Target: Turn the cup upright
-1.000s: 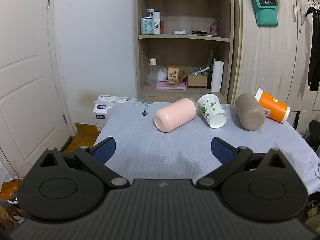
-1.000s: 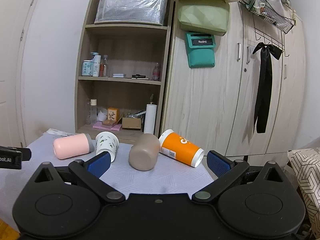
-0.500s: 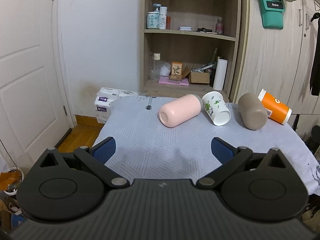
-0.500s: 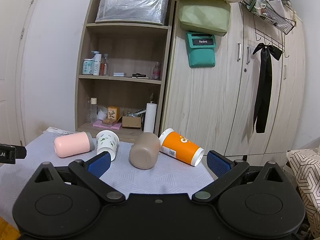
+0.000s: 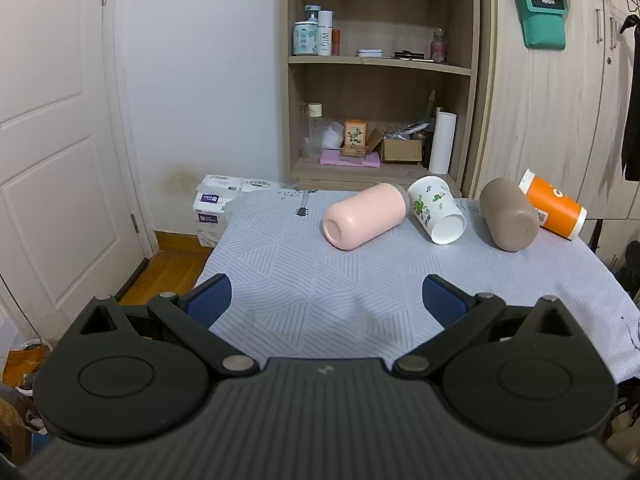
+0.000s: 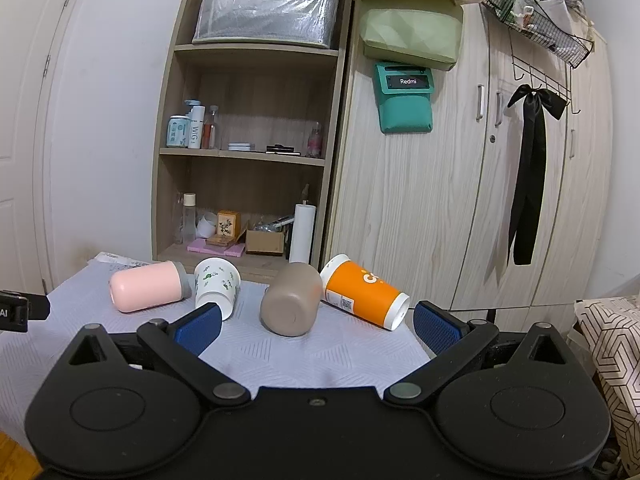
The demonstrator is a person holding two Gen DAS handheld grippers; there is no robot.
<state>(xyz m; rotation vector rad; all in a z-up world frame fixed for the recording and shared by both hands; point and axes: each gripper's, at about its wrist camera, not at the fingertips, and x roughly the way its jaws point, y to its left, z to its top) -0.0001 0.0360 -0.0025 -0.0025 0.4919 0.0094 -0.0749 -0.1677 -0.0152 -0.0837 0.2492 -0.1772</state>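
Tablecloth (image 5: 320,280) w/ 4 toppled cups (image 5: 363,216)

From my left wrist view, the orange cup (image 5: 554,210) is partly hidden behind the brown cup (image 5: 507,216), its lettering cut to a single character. The bench (image 5: 312,280) near edge vanishes under my own gripper body. In the right wrist view, the white floral cup's (image 6: 216,286) lower rim sits behind my left-side finger pad (image 6: 198,328). Shelf bottle labels are too small for me to read.
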